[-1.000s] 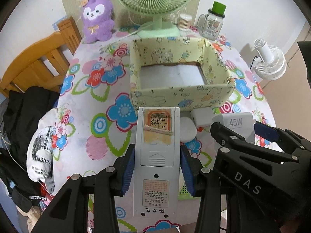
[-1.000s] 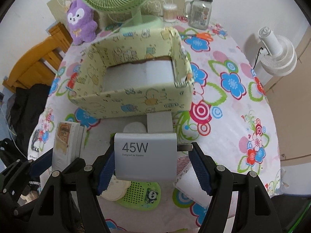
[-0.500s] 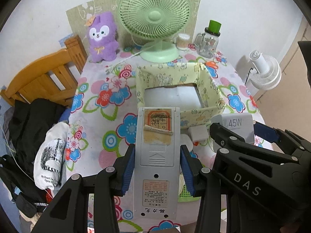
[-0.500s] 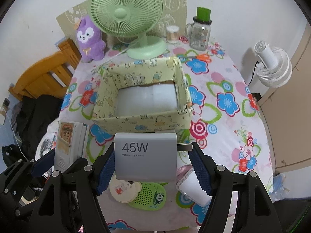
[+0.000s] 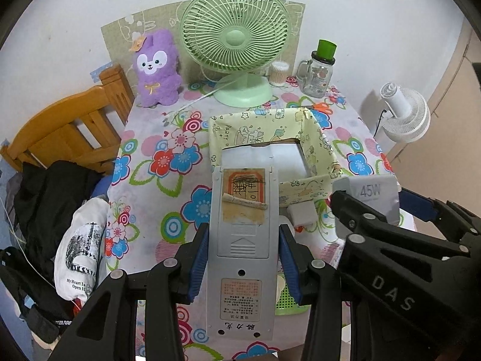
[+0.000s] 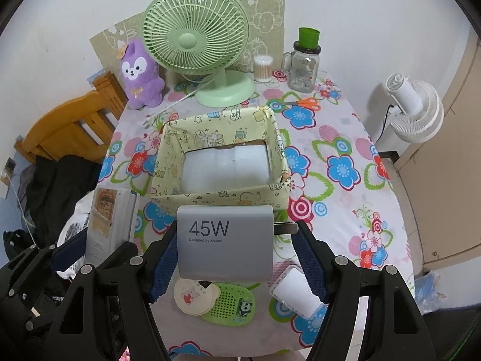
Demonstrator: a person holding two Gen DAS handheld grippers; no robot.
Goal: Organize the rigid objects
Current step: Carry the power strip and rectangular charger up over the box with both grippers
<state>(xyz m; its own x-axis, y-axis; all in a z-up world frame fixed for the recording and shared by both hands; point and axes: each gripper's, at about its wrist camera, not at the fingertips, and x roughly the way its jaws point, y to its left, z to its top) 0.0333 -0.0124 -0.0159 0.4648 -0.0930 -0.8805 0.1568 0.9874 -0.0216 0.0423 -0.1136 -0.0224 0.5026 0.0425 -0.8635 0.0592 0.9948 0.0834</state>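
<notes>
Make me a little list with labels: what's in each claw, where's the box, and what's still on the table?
left gripper: shut on the remote control, back side up
right gripper: shut on the charger marked 45W, its prongs pointing right
box: yellow, open at the top, on the flowered table, nothing inside but a white liner
left on the table near the grippers: green panda case, round white thing, small white block
behind the box: green fan, purple plush toy, jar, scissors

Even, bright indoor light; soft shadows; sharp focus; strong fisheye bending, dark vignette at corners.
</notes>
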